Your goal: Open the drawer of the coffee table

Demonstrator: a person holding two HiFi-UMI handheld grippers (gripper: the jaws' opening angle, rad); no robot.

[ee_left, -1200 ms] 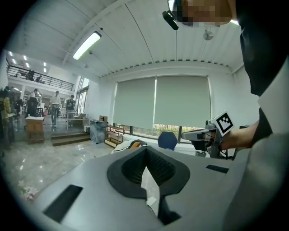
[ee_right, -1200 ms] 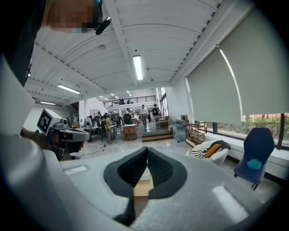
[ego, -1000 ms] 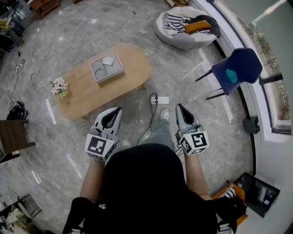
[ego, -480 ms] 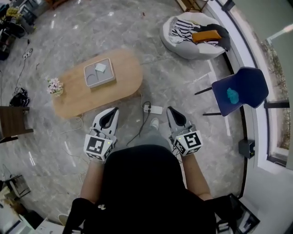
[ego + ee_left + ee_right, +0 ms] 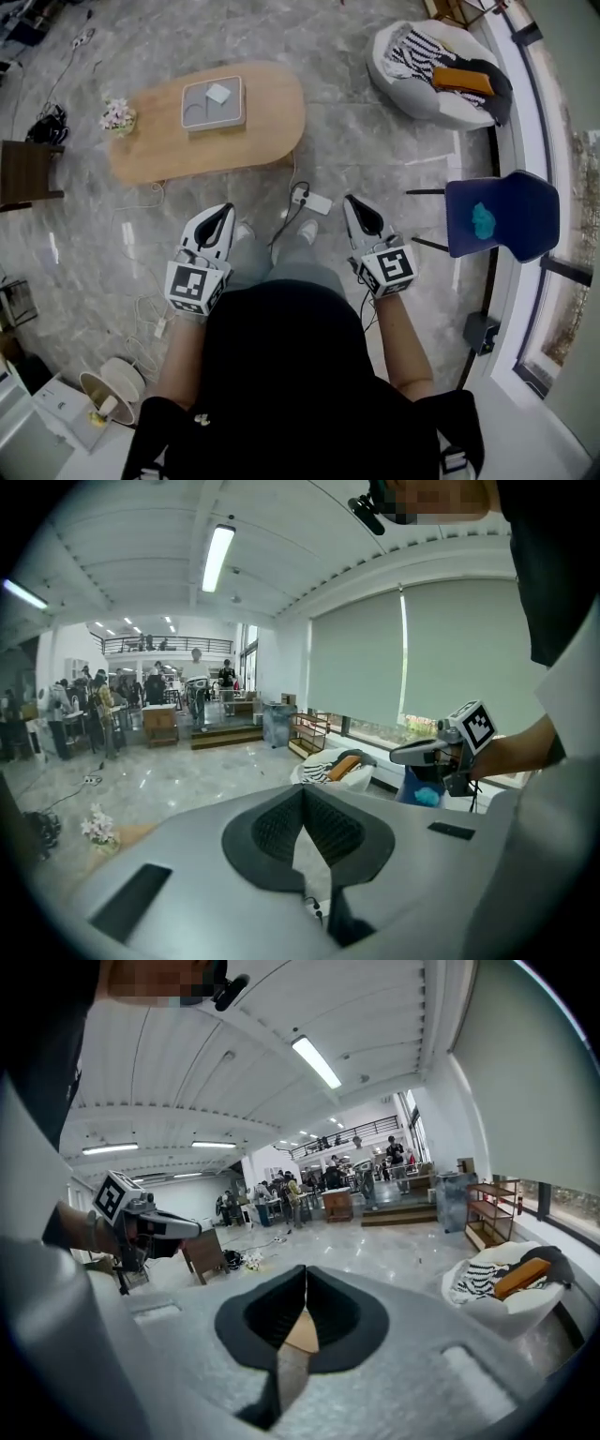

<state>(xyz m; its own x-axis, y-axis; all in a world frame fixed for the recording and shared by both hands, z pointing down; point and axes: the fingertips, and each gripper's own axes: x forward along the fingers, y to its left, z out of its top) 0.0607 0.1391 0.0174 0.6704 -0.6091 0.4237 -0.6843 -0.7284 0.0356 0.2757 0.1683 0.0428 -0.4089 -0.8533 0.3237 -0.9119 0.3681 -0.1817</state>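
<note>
The oval wooden coffee table [image 5: 272, 112] stands on the marble floor ahead of the person. Its top carries a grey tray [image 5: 214, 103] and a small bunch of flowers [image 5: 118, 115]. No drawer front shows from above. My left gripper [image 5: 225, 208] is held in the air short of the table's near edge, shut and empty. My right gripper [image 5: 350, 200] hangs level with it to the right, also shut and empty. In the left gripper view the jaws [image 5: 302, 794] meet with nothing between them. The right gripper view shows the same [image 5: 306, 1274], with tan table wood beyond.
A white power strip [image 5: 311, 201] and cables lie on the floor between the grippers and the table. A beanbag with clothes [image 5: 441, 70] sits at the back right, a blue chair [image 5: 502, 216] at the right, a dark side table [image 5: 28, 169] at the left. People stand far off in the hall.
The view has swung round: the table now lies crosswise ahead instead of slanting, and the chair has slid down the right side. Both grippers moved with the body and stayed shut.
</note>
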